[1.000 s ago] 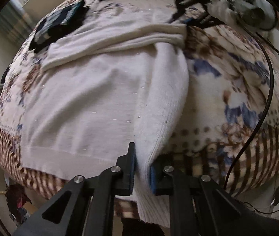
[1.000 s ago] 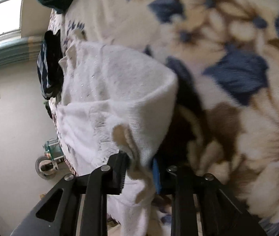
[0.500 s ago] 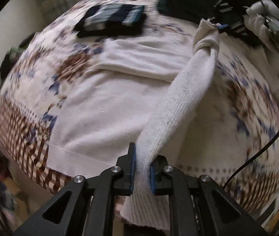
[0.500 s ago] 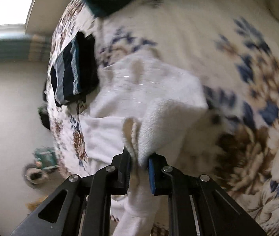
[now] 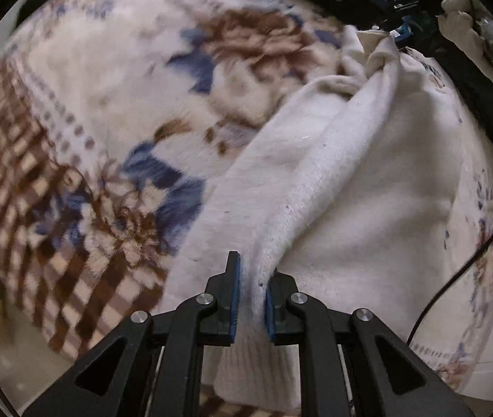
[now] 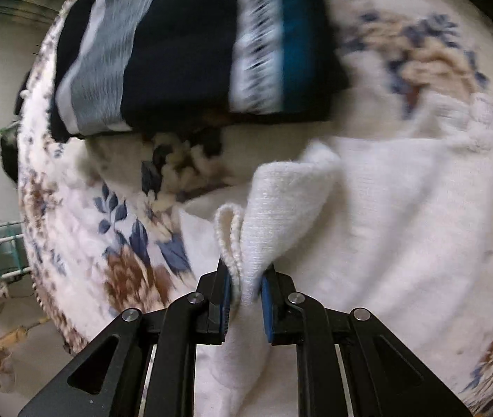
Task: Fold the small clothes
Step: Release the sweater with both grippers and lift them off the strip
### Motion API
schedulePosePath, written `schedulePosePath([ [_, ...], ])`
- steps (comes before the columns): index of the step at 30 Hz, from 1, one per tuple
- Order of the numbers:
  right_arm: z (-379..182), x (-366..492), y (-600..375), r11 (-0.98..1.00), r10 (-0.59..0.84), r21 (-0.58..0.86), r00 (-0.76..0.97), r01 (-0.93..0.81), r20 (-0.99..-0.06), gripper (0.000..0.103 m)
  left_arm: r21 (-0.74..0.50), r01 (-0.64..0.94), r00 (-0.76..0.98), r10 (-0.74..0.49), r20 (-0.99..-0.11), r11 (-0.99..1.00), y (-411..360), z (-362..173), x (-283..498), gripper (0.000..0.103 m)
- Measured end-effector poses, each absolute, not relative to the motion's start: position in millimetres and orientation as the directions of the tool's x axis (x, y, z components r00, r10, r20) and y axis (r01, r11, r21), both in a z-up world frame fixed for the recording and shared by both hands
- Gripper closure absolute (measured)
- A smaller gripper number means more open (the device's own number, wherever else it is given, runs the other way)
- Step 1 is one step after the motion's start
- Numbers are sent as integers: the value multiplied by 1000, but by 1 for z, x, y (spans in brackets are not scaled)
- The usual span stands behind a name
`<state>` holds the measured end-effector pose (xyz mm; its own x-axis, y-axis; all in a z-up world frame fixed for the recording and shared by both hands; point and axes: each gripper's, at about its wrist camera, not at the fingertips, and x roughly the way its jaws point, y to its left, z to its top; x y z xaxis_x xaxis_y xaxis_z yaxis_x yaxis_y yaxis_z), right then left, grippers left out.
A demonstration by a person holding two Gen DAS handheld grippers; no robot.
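A cream knit sweater [image 5: 350, 191] lies on a flowered blanket [image 5: 107, 87], one side folded over its body. My left gripper [image 5: 250, 295] points steeply down with the ribbed hem of that fold between its pads; the jaws are opening, and the knit still fills the gap. In the right wrist view the sweater [image 6: 403, 208] spreads out to the right. My right gripper [image 6: 244, 295] is shut on a bunched edge of it that loops up between the fingers. The fold's far end rises to a black gripper at the top right of the left wrist view.
A folded dark garment with grey and blue stripes [image 6: 194, 45] lies on the blanket just beyond the right gripper. A black cable [image 5: 472, 260] runs down the right side. The bed's edge, the floor and a small wheeled cart [image 6: 3, 253] are at the left.
Both grippers have swept the sweater's lifted side across its body and lower. The dark striped garment now fills the top of the right wrist view. Bare blanket fills the left of the left wrist view.
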<state>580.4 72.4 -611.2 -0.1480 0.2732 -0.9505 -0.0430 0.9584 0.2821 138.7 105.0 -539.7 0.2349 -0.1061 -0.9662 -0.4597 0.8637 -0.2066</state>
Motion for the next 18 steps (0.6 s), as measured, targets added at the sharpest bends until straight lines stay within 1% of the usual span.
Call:
schedulePosePath([
  [1,-616,581,80,959,269,279,-163,-47,-949,80,-248,-478,237,-148,-960,843,114,-544,135,83],
  [2,-617,581,85,954,284,296,-174,-45,-943,71,-284,-494,248,-180,-952,821,121,-545,131,78],
  [3,-613,578,87,936,335,349,-190,-42,-923,68,-311,-511,256,-203,-945,802,127,-545,125,71],
  [4,-607,576,86,912,394,409,-199,-41,-897,55,-322,-537,255,-214,-943,780,137,-544,116,68],
  [5,-597,572,84,889,437,455,-203,-49,-876,32,-337,-553,260,-227,-939,762,144,-544,109,68],
  [6,-585,566,80,879,453,472,-190,-66,-871,25,-359,-569,268,-246,-931,740,151,-543,101,65],
  [7,-571,559,73,868,469,488,-165,-94,-867,21,-365,-592,269,-250,-930,718,159,-542,92,61],
  [10,-533,526,42,876,436,445,-90,-186,-896,21,-419,-616,314,-279,-907,667,177,-532,77,54],
  [12,-524,503,20,885,411,418,-78,-207,-908,21,-434,-595,328,-289,-900,677,179,-526,81,54],
  [15,-528,454,-28,918,344,352,-72,-185,-936,21,-420,-533,306,-296,-905,734,170,-525,99,54],
  [17,-540,424,-54,928,333,345,-100,-139,-938,21,-370,-483,262,-271,-926,794,158,-533,116,54],
  [18,-549,409,-66,930,337,351,-128,-109,-933,21,-355,-463,254,-262,-931,812,154,-537,121,56],
])
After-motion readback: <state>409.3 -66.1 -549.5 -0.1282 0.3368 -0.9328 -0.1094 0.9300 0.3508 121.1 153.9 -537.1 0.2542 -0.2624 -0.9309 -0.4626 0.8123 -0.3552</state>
